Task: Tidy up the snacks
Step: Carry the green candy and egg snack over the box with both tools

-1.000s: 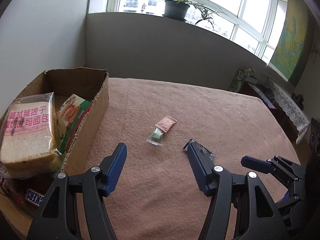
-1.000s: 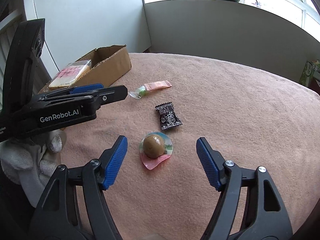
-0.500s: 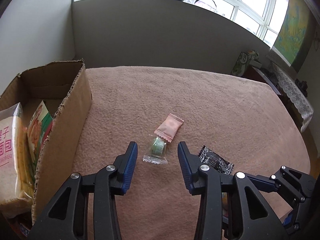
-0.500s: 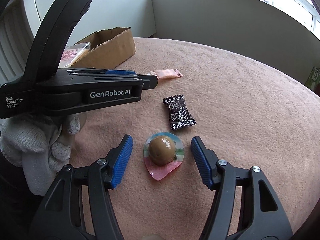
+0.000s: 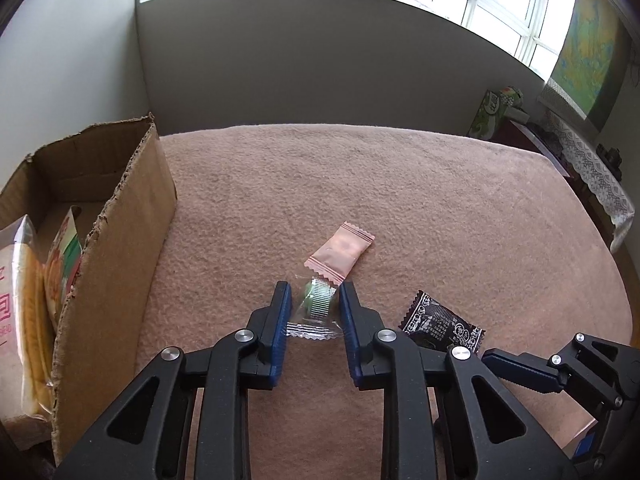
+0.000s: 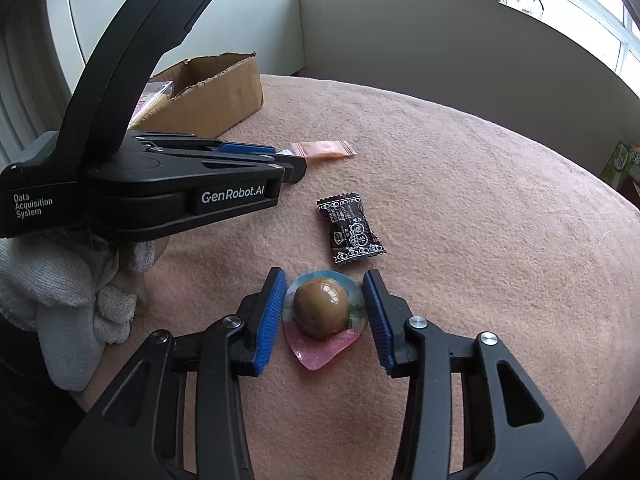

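Observation:
A green candy in a clear wrapper lies on the pink blanket. My left gripper is closing on it, and both pads touch the wrapper. A pink packet lies just beyond it and a black packet to its right. In the right wrist view a brown egg in a clear pouch sits between the closing jaws of my right gripper. Its pads meet the pouch rim on both sides. The left gripper reaches in from the left there, hiding the green candy.
An open cardboard box stands at the left with a bread loaf and a snack bag inside. A gloved hand holds the left gripper. The black packet lies just beyond the egg. The blanket's edge drops off at the right.
The left gripper came forward and down over the green candy and its jaws closed onto the wrapper. The right gripper stayed put while its jaws narrowed onto the egg pouch.

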A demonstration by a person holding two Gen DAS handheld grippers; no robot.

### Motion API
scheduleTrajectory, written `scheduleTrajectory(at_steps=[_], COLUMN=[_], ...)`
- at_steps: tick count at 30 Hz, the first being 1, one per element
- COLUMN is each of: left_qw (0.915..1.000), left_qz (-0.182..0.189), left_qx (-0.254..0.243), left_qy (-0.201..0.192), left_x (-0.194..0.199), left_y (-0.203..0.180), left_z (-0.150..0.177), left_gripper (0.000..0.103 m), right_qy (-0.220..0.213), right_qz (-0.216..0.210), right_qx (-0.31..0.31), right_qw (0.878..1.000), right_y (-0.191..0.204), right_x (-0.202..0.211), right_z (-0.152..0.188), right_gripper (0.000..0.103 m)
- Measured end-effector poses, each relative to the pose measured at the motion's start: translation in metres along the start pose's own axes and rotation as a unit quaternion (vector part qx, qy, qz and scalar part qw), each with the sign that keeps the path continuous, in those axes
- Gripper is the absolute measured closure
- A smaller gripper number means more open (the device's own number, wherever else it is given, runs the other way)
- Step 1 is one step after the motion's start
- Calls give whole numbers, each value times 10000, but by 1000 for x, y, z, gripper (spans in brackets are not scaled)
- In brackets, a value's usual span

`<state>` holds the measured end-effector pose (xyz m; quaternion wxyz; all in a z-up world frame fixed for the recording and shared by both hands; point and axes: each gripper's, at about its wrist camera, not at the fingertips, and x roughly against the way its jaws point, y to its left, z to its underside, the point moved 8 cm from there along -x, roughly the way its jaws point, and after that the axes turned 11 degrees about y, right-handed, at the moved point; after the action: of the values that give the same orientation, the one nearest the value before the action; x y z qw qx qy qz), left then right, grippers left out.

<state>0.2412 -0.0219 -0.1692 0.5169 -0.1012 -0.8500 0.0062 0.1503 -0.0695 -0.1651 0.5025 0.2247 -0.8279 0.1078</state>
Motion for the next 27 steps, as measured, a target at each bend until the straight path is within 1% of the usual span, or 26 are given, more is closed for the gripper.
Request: scheduleTrajectory(at_steps=[4, 7, 10, 18, 24, 27], left_qw=[9999, 9998, 9998, 9993, 9970, 9954], left_qz=[-64, -144, -142, 78, 117, 7], left_qx=[-114, -109, -65, 154, 294, 344], left_qy=[-14, -70, -132, -330, -709, -898], left_x=[5, 9, 14, 33, 63, 77], left_y=[-2, -4, -2, 4, 10, 17], left_z=[7, 10, 13, 18, 18, 20], left_gripper=[81, 81, 81, 81, 81, 81], right_qy=[-48, -130, -228, -414, -582, -658], right_qz=[10, -49, -125, -223, -326, -372], right_qx=[68, 1, -119, -252, -331, -331], right_qw=[10000, 9999, 9996, 9986, 9972, 9966], right_y=[2, 0, -5, -11, -7, -4], right_x=[3, 6, 13, 33, 46, 52], right_z=[2, 0, 1, 5, -6, -14], right_gripper=[63, 64, 64, 64, 64, 64])
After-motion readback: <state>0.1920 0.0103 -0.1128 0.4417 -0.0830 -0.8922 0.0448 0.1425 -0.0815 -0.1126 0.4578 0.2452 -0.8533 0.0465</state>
